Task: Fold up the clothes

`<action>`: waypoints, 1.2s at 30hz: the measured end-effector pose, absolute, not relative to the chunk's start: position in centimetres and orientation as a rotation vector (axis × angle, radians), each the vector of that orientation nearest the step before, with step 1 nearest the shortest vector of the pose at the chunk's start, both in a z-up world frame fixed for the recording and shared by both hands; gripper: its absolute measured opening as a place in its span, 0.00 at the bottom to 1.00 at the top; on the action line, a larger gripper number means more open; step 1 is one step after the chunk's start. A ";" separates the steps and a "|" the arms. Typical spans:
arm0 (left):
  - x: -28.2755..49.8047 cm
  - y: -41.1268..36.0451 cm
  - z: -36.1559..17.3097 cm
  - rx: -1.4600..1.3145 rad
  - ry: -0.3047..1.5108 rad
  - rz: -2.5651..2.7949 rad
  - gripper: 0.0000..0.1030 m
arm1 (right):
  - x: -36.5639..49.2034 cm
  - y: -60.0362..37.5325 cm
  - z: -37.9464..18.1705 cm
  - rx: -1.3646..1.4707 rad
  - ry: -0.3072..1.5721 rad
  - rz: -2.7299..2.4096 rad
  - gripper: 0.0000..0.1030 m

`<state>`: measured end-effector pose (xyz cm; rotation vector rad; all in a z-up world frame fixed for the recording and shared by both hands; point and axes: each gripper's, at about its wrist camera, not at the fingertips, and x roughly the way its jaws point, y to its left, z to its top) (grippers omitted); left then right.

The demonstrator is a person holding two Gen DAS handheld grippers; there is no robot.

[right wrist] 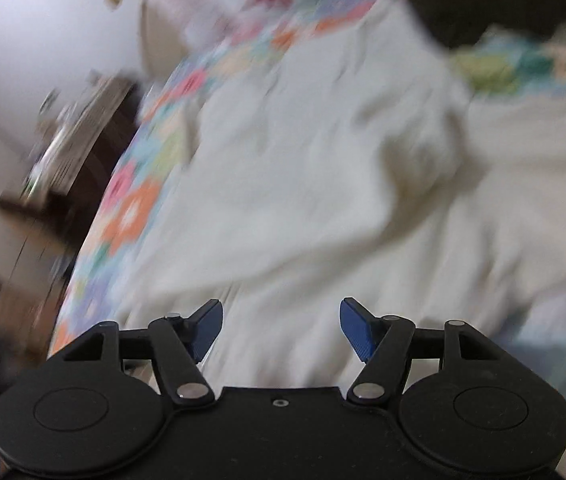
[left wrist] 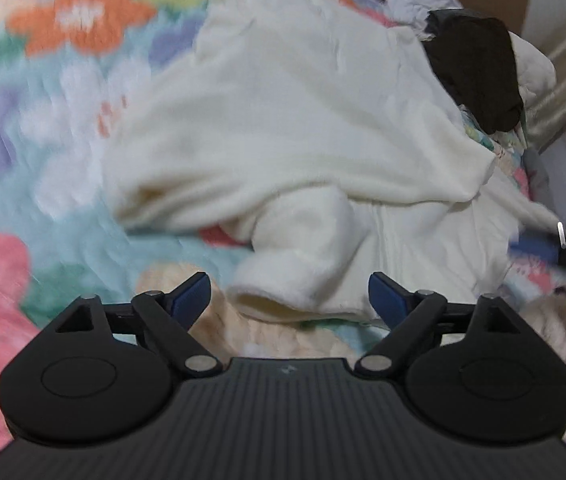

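Ahead of left tool (left wrist: 289,296): cream fleece garment (left wrist: 283,136) lies rumpled on floral quilted bedspread (left wrist: 63,120), sleeve cuff (left wrist: 283,292) nearest, no neat fold visible. Left tool jaws apart, empty. Right tool (right wrist: 281,328) apart, empty, over same garment. Dark garment (left wrist: 479,68) beyond, unfolded. Judgement: folding barely begun.

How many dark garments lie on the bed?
1: a dark brown garment lies bunched at the far right of the floral bedspread, beyond the white fleece garment. More may be hidden in the pile behind it.
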<state>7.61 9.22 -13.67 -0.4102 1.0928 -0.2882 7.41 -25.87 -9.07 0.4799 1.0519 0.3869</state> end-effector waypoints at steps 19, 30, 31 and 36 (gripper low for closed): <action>5.0 9.3 -11.7 -0.750 0.942 -0.332 0.09 | 1.5 -20.0 -7.2 0.099 0.900 0.439 0.19; 3.0 6.3 -14.9 -0.618 1.106 -0.198 0.12 | 1.5 -19.5 -9.4 -0.053 1.068 0.417 0.20; 3.0 6.2 -14.5 -0.599 1.097 -0.201 0.13 | 1.5 -19.1 -9.5 -0.080 1.064 0.404 0.21; 2.2 5.3 -11.7 -0.495 1.053 -0.205 0.27 | 1.0 -22.1 -7.3 0.065 0.986 0.433 0.33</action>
